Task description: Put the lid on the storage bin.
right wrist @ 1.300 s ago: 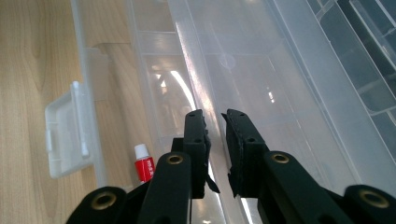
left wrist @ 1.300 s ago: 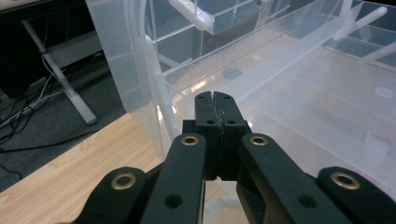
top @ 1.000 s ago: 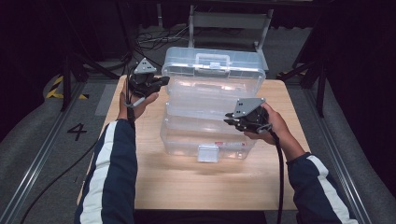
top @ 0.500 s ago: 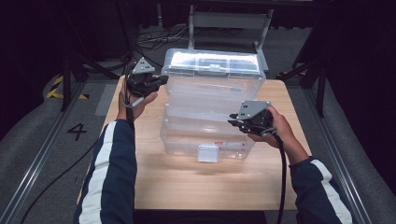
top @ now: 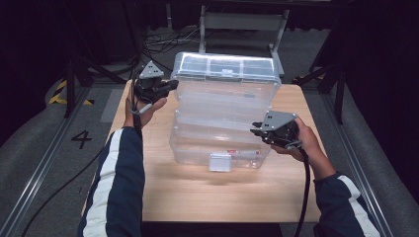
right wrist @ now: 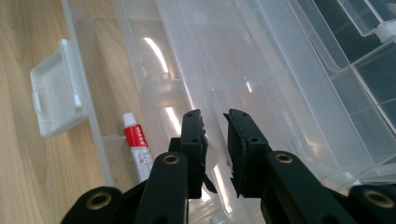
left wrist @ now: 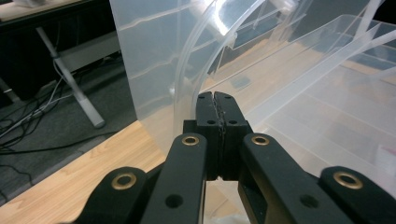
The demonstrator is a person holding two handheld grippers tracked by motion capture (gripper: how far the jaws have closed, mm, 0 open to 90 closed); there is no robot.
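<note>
A clear plastic tiered box [top: 222, 143] stands mid-table with its trays fanned out and its lid [top: 225, 69] raised at the back. My left gripper [top: 173, 85] is at the lid's left corner. In the left gripper view its jaws [left wrist: 216, 95] are pressed together on the lid's thin clear edge [left wrist: 187, 79]. My right gripper [top: 254, 129] is by the box's right side, over a lower tray. Its jaws [right wrist: 215, 116] stand slightly apart, with clear tray walls behind them. A red and white tube [right wrist: 137, 144] lies in the bottom tray.
The box's white front latch [top: 220, 161] hangs open toward the near table edge. The wooden table [top: 197, 197] has bare room in front of the box. A metal stand [top: 242, 22] and cables lie on the floor behind.
The lid has risen and tilted further back, spreading the trays. My right gripper has drifted right and nearer to the person. The left gripper has barely moved.
</note>
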